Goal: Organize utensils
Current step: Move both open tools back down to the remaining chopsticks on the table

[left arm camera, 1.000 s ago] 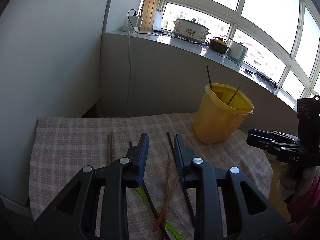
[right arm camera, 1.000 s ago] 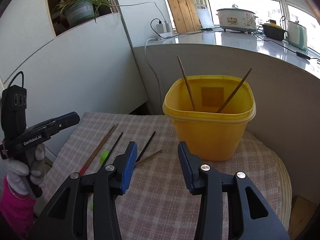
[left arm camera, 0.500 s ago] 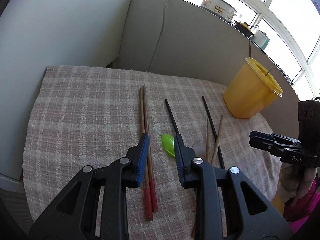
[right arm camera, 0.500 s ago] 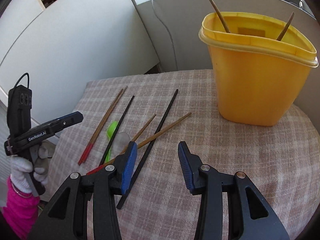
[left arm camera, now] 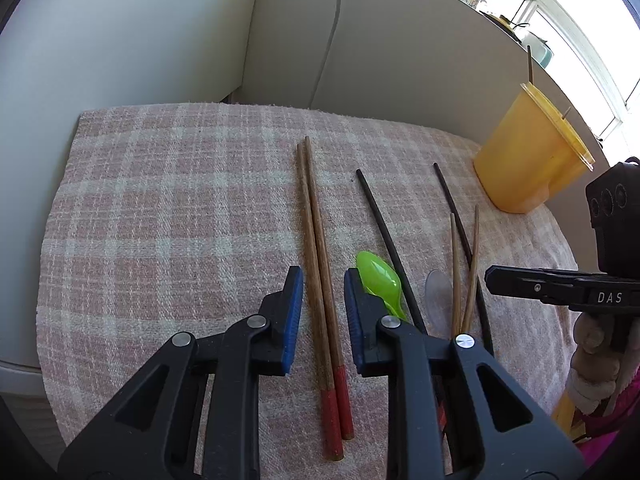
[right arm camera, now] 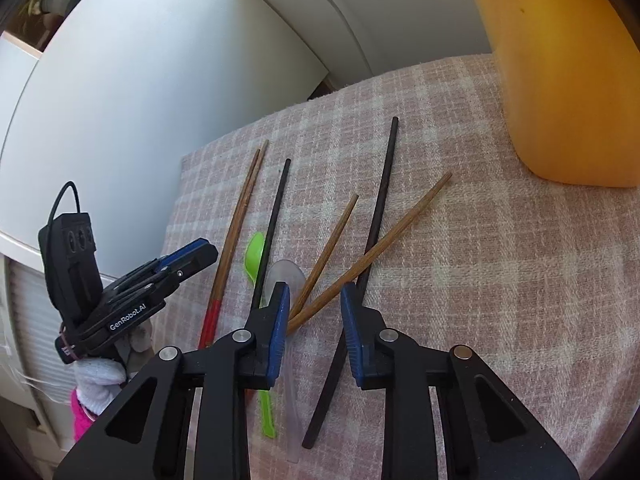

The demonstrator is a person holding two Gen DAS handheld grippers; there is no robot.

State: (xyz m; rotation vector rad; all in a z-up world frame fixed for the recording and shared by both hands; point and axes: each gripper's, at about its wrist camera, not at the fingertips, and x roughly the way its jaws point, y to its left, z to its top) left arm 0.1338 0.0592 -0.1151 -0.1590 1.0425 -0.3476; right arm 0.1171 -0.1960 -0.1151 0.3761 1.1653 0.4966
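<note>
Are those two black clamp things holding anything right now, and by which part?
Nothing is held. The left tool is closing astride the red-tipped chopsticks; the right tool is closing over crossed brown chopsticks.

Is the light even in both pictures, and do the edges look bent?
Left wrist view: window is blown out white, wall corner bows from fisheye. Right wrist view: yellow container glows in sun, checked cloth sharp, corners dark.

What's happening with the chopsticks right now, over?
Left gripper closing around red-tipped chopsticks. Right gripper closing over crossed brown chopsticks. Nothing gripped yet. Black chopstick tangled underneath.
</note>
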